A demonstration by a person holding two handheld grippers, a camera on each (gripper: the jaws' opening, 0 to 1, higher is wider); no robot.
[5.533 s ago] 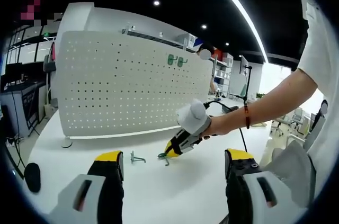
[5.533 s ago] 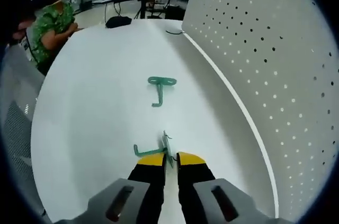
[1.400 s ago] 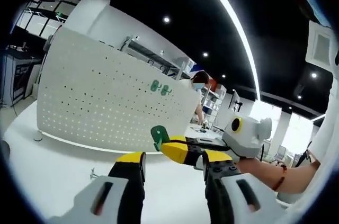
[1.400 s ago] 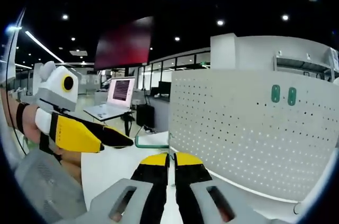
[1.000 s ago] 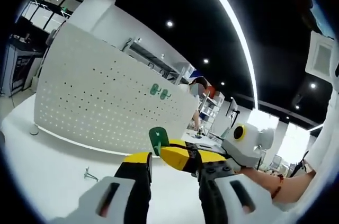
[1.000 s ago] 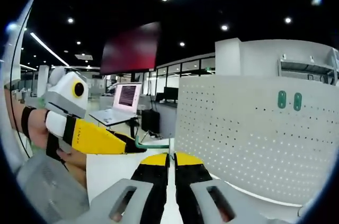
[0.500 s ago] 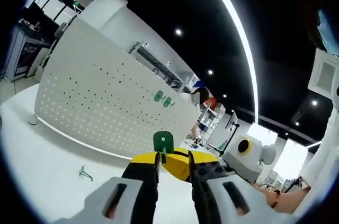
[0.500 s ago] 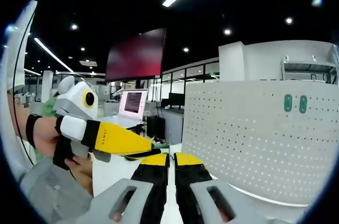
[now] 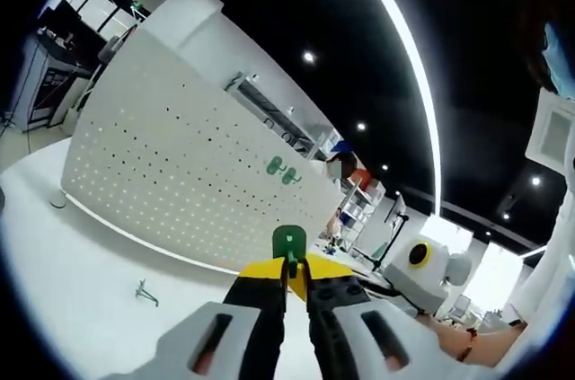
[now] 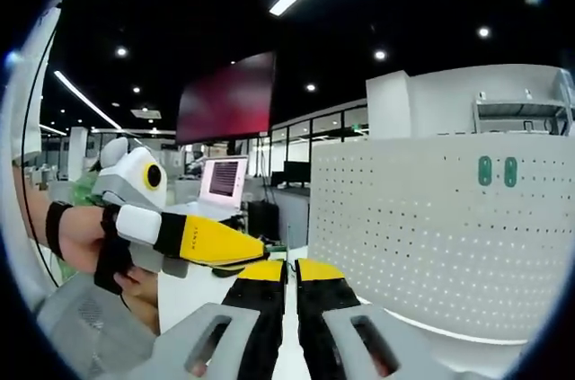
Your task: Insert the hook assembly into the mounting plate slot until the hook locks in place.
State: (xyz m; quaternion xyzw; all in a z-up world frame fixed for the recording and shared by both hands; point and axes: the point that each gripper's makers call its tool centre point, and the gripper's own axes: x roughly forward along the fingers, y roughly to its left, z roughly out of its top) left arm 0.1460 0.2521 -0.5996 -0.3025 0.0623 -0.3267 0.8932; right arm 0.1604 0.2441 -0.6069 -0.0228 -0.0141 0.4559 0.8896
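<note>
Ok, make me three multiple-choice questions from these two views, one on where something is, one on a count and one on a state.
1. Where is the loose green hook?
A. on the white table
B. hanging on the pegboard
C. on the laptop

2. How many green plates sit on the pegboard?
A. one
B. two
C. four

3. How is the left claw?
A. wide open
B. shut on the green hook piece
C. resting on the table

Key: 1 A, it lies flat on the tabletop; 2 B, a side-by-side pair shows; 3 B, jaws pinch its stem.
</note>
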